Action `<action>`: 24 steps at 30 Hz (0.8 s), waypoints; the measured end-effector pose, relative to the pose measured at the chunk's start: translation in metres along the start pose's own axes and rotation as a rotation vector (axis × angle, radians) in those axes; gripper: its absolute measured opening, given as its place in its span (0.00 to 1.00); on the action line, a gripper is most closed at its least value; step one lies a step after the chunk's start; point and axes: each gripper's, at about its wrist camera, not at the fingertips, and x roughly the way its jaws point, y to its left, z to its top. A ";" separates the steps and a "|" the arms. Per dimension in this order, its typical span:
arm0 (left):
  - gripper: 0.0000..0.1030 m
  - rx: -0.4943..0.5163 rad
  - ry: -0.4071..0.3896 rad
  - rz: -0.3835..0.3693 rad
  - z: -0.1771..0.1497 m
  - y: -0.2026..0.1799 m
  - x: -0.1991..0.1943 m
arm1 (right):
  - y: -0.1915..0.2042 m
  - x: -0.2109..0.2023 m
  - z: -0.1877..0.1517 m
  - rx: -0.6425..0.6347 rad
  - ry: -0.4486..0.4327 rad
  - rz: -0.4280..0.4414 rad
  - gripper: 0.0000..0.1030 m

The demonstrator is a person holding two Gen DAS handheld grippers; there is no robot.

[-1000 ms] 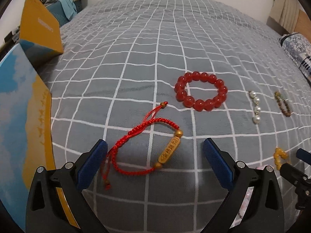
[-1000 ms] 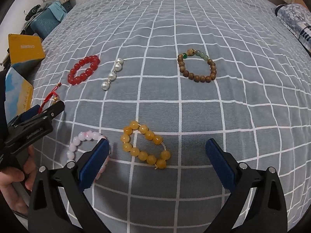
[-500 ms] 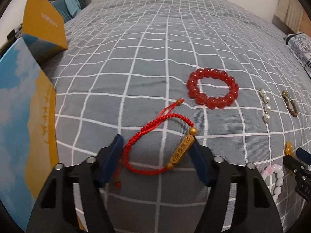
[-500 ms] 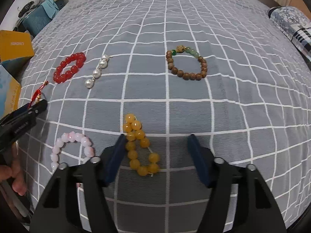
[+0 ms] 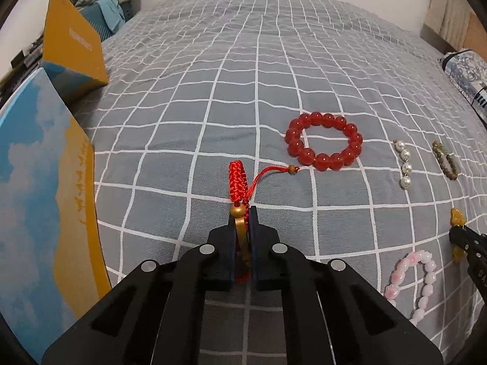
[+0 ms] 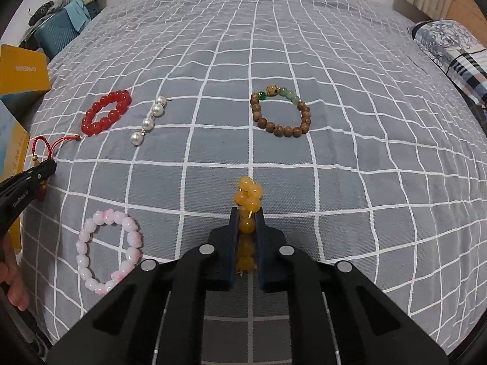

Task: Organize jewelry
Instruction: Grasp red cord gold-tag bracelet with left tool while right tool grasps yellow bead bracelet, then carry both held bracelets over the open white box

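Jewelry lies spread over the grey checked bedspread [image 6: 350, 70], and two pieces of it are already caught in the claws. Nearest, the right gripper [image 6: 246, 228] has its blue pads pressed together on the yellow bead bracelet [image 6: 247, 200], which is squashed into a narrow stack, its far beads bunched just past the fingertips. To the left of that yellow bracelet, a pink bead bracelet [image 6: 106, 249] lies in an open loop flat on the cloth. Farther left again, the left gripper [image 5: 242, 231] pinches the red cord bracelet [image 5: 238, 178] by its long golden-brown bead, jaws shut tight on it; the braided loop stands up beyond the tips and a loose cord tail with a small bead trails away to the right, onto the cloth. Beyond the yellow bracelet and to its left, a short string of pearls [image 6: 149, 121] lies in a slanted line, with a red bead bracelet [image 6: 106, 112] just left of it, close to the cord's tail bead. Beyond and to the right sits a brown wooden bead bracelet [image 6: 281, 114] with a few green beads. At the left edge of the bedspread stand a blue-and-yellow box [image 5: 39, 200] and, behind it, a yellow box [image 5: 71, 42].
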 end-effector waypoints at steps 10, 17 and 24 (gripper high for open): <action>0.06 -0.021 -0.041 -0.015 0.003 0.003 -0.012 | 0.001 -0.007 0.002 0.007 -0.035 0.001 0.09; 0.06 -0.041 -0.089 -0.028 0.005 0.006 -0.027 | 0.000 -0.016 0.002 0.014 -0.080 0.006 0.09; 0.06 -0.045 -0.132 -0.031 0.006 0.005 -0.042 | 0.003 -0.028 0.005 0.007 -0.150 0.001 0.09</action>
